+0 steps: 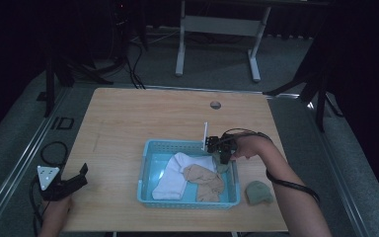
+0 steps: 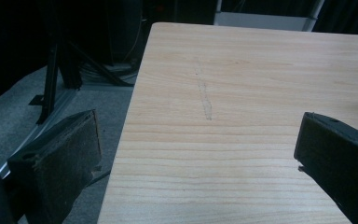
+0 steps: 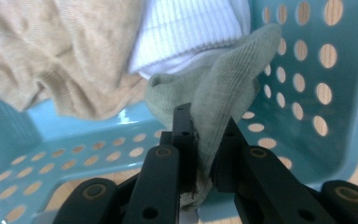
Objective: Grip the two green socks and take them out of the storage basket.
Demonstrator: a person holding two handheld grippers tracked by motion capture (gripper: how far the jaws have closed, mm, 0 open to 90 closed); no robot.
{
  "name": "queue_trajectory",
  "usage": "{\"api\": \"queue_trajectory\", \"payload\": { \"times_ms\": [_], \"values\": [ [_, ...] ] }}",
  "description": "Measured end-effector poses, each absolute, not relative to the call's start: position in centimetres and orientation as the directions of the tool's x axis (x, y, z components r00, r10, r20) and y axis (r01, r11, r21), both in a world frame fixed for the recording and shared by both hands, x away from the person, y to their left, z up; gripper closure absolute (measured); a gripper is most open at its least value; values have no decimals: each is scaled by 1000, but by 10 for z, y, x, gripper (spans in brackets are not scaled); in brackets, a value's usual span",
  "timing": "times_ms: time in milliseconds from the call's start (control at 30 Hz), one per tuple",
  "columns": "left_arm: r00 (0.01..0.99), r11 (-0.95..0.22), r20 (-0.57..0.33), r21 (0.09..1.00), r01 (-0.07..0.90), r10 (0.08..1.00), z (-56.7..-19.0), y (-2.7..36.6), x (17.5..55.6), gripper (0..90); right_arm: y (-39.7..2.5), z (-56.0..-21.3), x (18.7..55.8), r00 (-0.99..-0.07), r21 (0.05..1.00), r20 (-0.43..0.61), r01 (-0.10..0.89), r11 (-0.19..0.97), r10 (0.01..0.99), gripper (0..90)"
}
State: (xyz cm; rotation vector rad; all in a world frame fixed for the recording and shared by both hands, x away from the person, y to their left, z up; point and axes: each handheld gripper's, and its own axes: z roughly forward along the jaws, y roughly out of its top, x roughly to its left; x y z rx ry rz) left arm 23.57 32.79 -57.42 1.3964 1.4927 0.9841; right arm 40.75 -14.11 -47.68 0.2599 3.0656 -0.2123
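One perforated teal plastic basket (image 1: 148,170); inside, one white ribbed sock (image 1: 173,178), two beige socks (image 1: 205,180); two grey-green socks (image 1: 258,192).

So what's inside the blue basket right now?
The blue basket holds a white sock, tan socks and a green sock clamped in the right tool. Anything beneath the pile is hidden.

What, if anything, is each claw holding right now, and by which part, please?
The right claw is shut on the green sock, pinching a fold of its fabric inside the basket. The left claw is open, holding nothing.
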Motion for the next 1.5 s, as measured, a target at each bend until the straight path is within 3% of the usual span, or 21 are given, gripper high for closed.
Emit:
{"api": "queue_trajectory", "payload": {
  "times_ms": [1000,1500],
  "values": [
    [-11,62,-62,945,322,998,-574,328,235,7,-136,-378,375,-986,16,-131,99,995,101,834],
    [-14,61,-60,944,325,998,-574,327,235,7,-172,-351,375,-967,60,-181,171,983,179,834]
  ]
}}
